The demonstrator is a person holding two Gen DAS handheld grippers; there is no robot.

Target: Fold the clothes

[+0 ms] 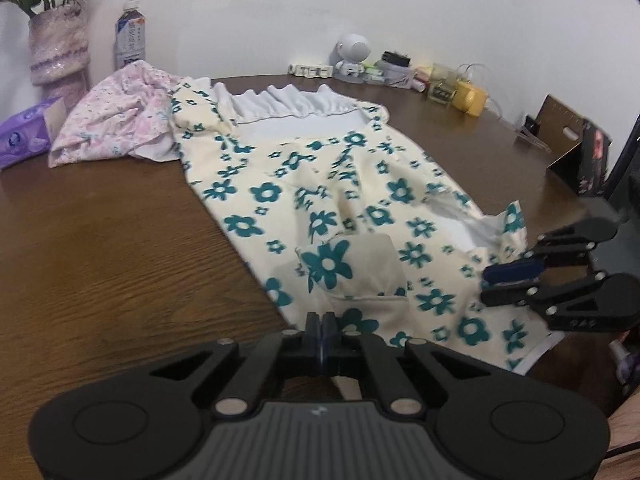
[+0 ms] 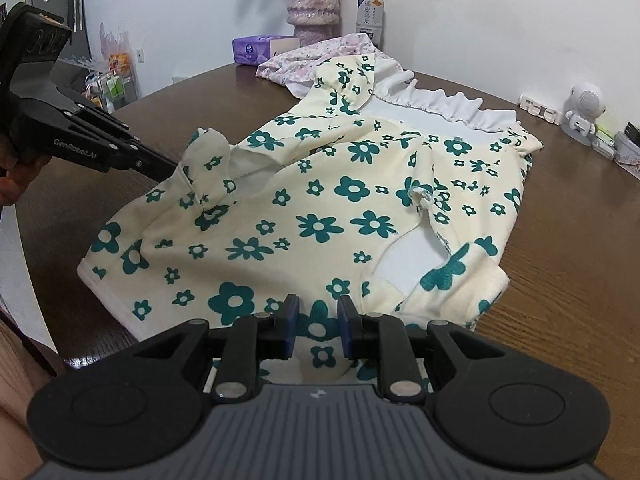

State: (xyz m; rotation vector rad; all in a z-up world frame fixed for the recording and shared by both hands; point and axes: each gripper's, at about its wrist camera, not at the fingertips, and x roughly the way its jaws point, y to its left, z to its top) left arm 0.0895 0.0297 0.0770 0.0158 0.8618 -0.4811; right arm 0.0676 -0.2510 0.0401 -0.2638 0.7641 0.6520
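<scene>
Cream garment with teal flowers, spread on brown table. Left gripper: jaws closed, pinching its near-left edge. Right gripper: narrowly parted above the near hem.

The left claw points down and forward with its jaws pressed together, while the right claw, off to its right, points down with jaws slightly apart.

Home: flower vase, wooden table
</scene>
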